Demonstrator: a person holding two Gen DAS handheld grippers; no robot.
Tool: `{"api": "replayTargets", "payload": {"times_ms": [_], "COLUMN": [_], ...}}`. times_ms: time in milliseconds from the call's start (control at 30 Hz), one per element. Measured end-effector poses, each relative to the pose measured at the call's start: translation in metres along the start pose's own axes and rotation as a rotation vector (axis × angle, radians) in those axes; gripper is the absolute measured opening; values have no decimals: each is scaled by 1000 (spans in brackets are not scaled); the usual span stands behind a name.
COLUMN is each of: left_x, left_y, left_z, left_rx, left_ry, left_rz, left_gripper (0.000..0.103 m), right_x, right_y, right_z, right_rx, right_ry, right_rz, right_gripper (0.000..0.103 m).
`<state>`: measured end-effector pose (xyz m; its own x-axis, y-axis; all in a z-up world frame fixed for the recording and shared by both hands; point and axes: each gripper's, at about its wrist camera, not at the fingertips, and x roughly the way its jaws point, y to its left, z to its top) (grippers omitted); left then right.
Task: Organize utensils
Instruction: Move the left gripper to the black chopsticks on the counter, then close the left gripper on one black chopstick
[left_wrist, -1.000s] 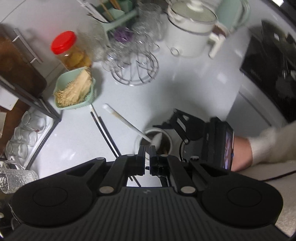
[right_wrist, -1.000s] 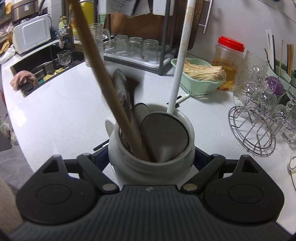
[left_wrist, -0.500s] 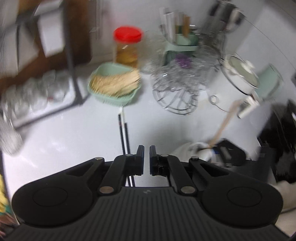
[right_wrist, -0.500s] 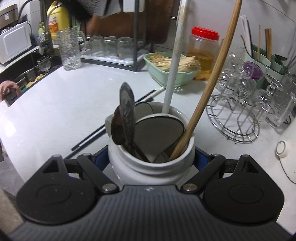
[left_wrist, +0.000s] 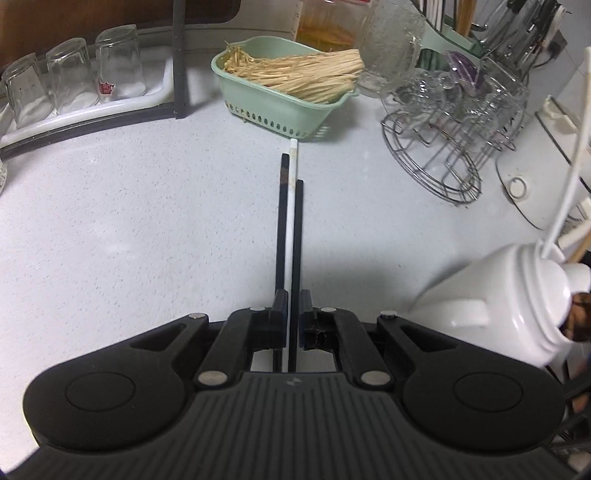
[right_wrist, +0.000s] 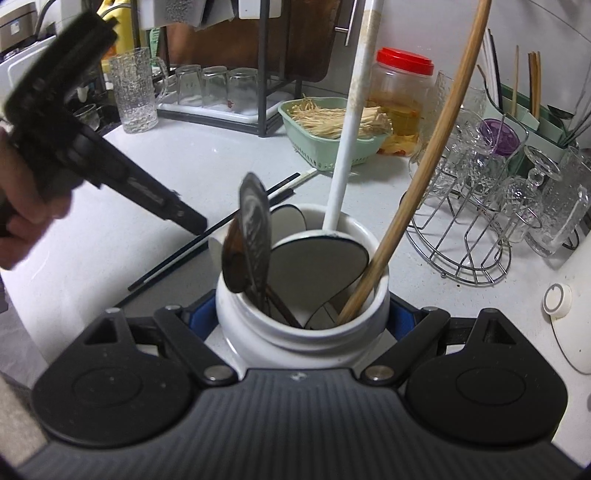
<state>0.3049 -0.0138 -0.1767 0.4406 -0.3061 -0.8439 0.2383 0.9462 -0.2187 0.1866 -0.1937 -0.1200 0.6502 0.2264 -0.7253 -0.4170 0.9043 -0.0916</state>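
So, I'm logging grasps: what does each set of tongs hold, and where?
Right tongs clamp the white utensil crock around its body. Left tongs straddle the chopsticks near one end; grip unclear.

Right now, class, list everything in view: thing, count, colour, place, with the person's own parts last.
chopsticks: three, two black and one white, flat on counter
crock: one, white, front of counter
ladle: one, white, in crock
stick: one, wooden, in crock
spoons: dark, in crock, count unclear
basket: one, green, beyond chopsticks, holds pale strands
jar: one, red lid, behind basket
rack: one, wire, right of basket, holds clear glassware
glasses: three, clear, upturned, far left
pitcher: one, clear, left rear
left gripper: black, at chopsticks' near ends, grip unclear
right gripper: black, shut on crock
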Motion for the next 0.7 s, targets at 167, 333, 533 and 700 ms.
{"api": "replayTargets", "payload": {"times_ms": [167,333,533,700], "left_x": [16,19,19,15], "left_y": [-5,-6,-5,-14], "left_z": [6,11,13,8], "left_rx": [9,-3,-84,-71], "left_ry": [-27,-34,-18,-9], "left_rz": [51,58,77,125], "left_gripper": [4,6,9,7], "right_x": [2,2,0,0], "right_y": [-3,-5,-5,-6], "right_z": [2,1,-3,-2], "right_rx": [-16,-15,-14,-19], "right_ry": [11,3,-12,-2], "right_rz": [15,19,19,19], "right_gripper": [92,92,92,92]}}
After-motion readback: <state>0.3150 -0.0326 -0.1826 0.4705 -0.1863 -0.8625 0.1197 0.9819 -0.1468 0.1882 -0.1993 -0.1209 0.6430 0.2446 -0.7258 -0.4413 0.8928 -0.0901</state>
